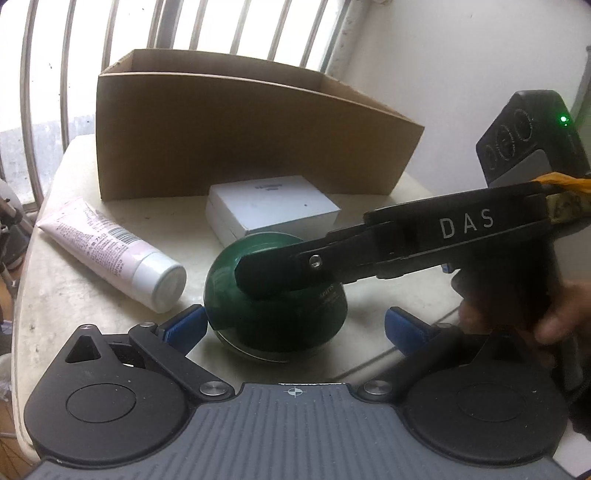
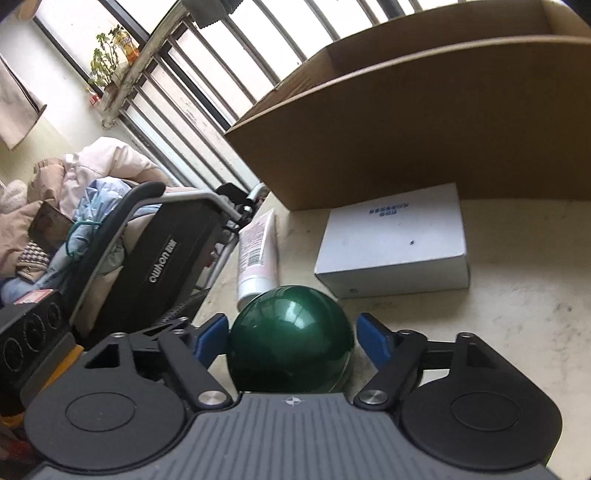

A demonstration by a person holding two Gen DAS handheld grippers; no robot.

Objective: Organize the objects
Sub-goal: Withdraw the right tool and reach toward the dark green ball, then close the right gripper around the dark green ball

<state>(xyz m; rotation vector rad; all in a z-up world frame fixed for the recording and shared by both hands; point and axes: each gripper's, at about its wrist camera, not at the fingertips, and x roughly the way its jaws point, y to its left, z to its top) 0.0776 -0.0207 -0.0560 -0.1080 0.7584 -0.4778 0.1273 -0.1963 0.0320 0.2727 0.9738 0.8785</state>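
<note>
Straddling the green sphere [image 2: 291, 336] on the worktop [image 2: 498, 332], my right tongs [image 2: 291, 332] and left tongs [image 1: 293, 325] both gape, unclenched. Glossy, rigid, likely slippery: grip across its widest girth.

Daylight pours through a tall window with pale metal bars [image 1: 207, 26] at twelve o'clock. A plain white plastered wall [image 1: 443, 55] stands at two o'clock. At nine o'clock sit a black folding wheelchair [image 2: 166, 251], heaped pastel bedding [image 2: 74, 184] and a small leafy potted plant [image 2: 105, 59] on the sill.
</note>
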